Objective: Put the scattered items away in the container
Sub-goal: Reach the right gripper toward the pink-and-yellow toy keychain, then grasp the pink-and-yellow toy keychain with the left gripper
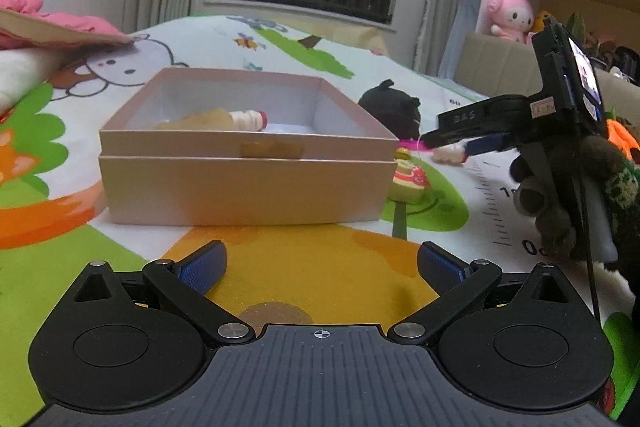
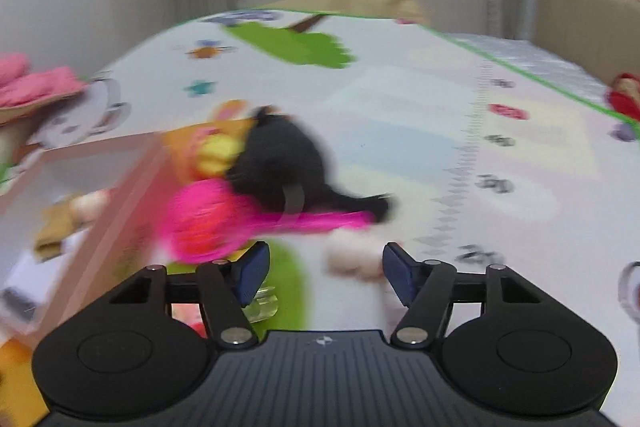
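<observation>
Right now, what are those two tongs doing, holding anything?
Left tongs: wide open, empty.
Right tongs: open, partly closed around a small white toy, not gripping it.

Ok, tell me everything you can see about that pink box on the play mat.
The pink box is a shallow, square-cornered carton that looks like stiff card, pale pink outside and white inside. It stands open with no lid on it; a seam runs round its side, as if the tray sat in its own lid. It rests flat on the play mat. Inside lies a tan soft toy with a striped white end. A small layered toy sits near its right corner.
</observation>
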